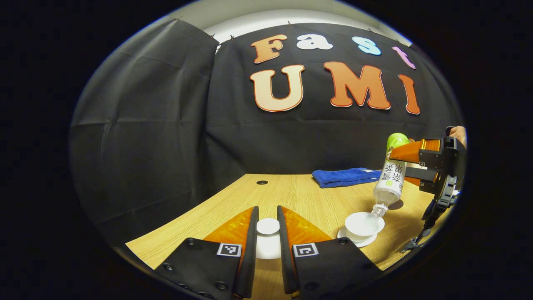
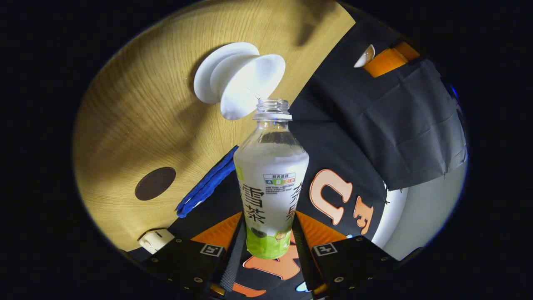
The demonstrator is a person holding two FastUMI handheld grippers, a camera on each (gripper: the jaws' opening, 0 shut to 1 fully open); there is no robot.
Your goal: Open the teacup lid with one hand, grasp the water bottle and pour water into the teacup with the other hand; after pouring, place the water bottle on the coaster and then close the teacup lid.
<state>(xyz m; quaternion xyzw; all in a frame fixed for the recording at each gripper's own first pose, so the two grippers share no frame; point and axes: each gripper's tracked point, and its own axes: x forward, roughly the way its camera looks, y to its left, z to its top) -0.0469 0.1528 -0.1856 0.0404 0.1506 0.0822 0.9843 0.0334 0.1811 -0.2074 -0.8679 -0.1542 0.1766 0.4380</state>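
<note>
My left gripper (image 1: 267,212) is shut on the white teacup lid (image 1: 267,227) and holds it just above the wooden table. To the right, the open white teacup (image 1: 363,224) stands on its saucer (image 1: 354,241). My right gripper (image 2: 268,216) is shut on the water bottle (image 2: 270,179), which is tipped mouth-down with its neck at the rim of the teacup (image 2: 250,81). In the left gripper view the bottle (image 1: 390,179) leans steeply over the cup, held near its base by the right gripper (image 1: 402,166). A dark round coaster (image 2: 155,183) lies on the table beyond the cup.
A folded blue towel (image 1: 345,177) lies at the back of the table (image 1: 300,196), near the black cloth wall. A small dark hole (image 1: 262,182) sits in the tabletop at the back. A small white object (image 2: 156,239) rests near the table edge.
</note>
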